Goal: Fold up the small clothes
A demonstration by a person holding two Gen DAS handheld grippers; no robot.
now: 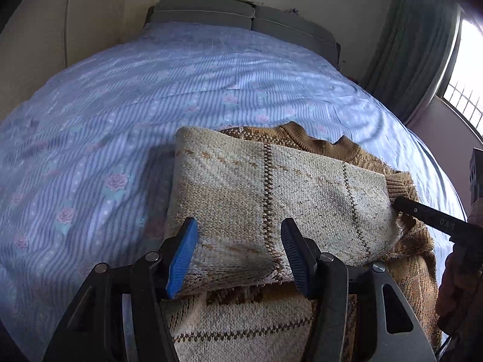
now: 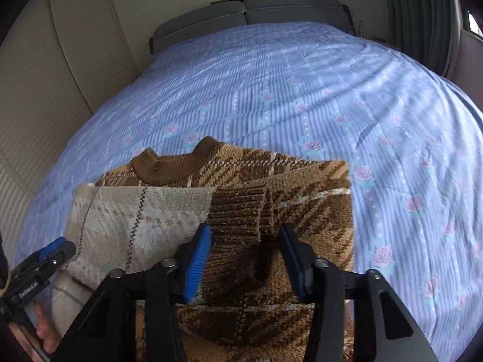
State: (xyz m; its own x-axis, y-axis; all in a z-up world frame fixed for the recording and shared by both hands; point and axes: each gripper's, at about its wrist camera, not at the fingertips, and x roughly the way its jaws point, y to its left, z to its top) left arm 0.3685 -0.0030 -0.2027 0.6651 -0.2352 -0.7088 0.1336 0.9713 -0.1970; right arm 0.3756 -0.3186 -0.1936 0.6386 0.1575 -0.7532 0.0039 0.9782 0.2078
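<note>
A small brown and cream knitted sweater (image 1: pixel 271 187) lies on the bed, its brown collar (image 2: pixel 175 166) toward the headboard. A flap showing the pale inner side is folded across its body (image 2: pixel 135 220). My left gripper (image 1: pixel 240 253) is open, jaws astride the near edge of the pale flap. My right gripper (image 2: pixel 244 259) is open over the brown ribbed cuff (image 2: pixel 241 211) and patterned body. In the left wrist view one right gripper finger (image 1: pixel 428 214) rests at the flap's right edge. The left gripper (image 2: pixel 54 250) shows at the right wrist view's lower left.
The bed is covered by a blue striped sheet with pink roses (image 2: pixel 302 90). Grey headboard cushions (image 2: pixel 247 9) stand at the far end. A cream padded wall (image 2: pixel 60 60) runs along the left. Curtains and a window (image 1: pixel 465 90) are on the right.
</note>
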